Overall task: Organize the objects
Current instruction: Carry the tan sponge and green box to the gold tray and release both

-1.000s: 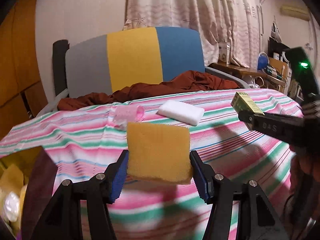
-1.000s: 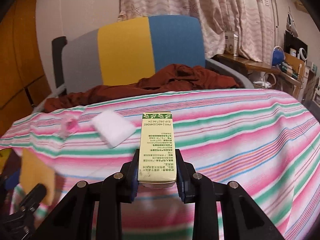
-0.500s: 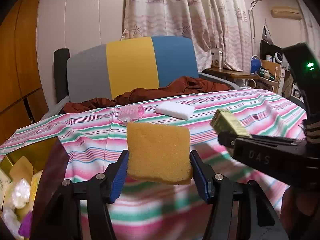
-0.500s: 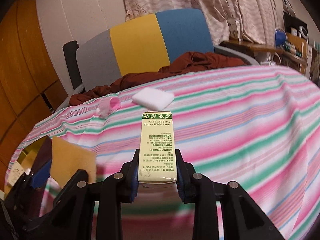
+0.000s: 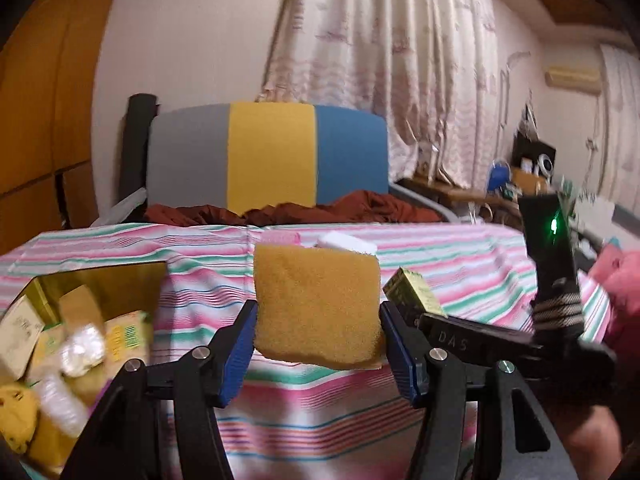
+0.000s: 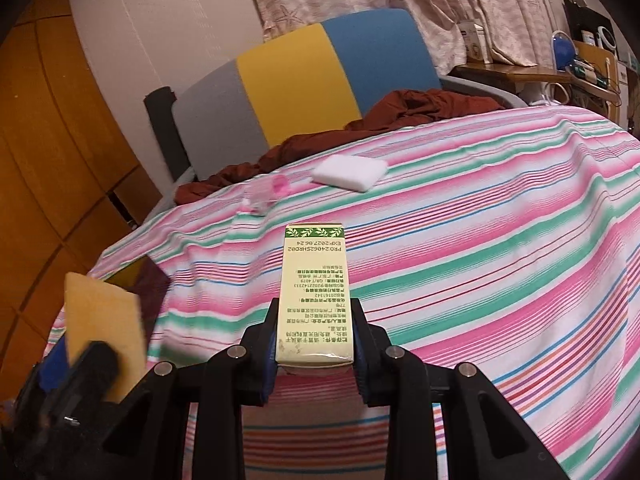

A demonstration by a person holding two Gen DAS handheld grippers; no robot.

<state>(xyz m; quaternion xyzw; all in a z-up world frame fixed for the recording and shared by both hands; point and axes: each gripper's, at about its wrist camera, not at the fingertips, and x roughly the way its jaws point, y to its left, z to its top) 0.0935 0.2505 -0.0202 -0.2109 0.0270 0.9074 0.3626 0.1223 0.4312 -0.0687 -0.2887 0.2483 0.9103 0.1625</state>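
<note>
Where legible, box (image 6: 314, 300): "EXP:2027.06.24", "PRO:240625HR002"; claw (image 5: 416, 320): "DAS".

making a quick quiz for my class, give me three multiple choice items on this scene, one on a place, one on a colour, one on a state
1. Where does the white block lie?
A. on the striped cloth
B. in the box
C. on the chair

2. What colour is the sponge in the left tool?
A. blue
B. yellow-orange
C. white

3. How is the right tool?
A. open and empty
B. shut on the small carton
C. shut on the white block

Answers:
1 A, it rests flat on the striped cloth near the pink bottle.
2 B, the foam between the blue pads is yellow-orange.
3 B, both pads press the small carton sides.
</note>
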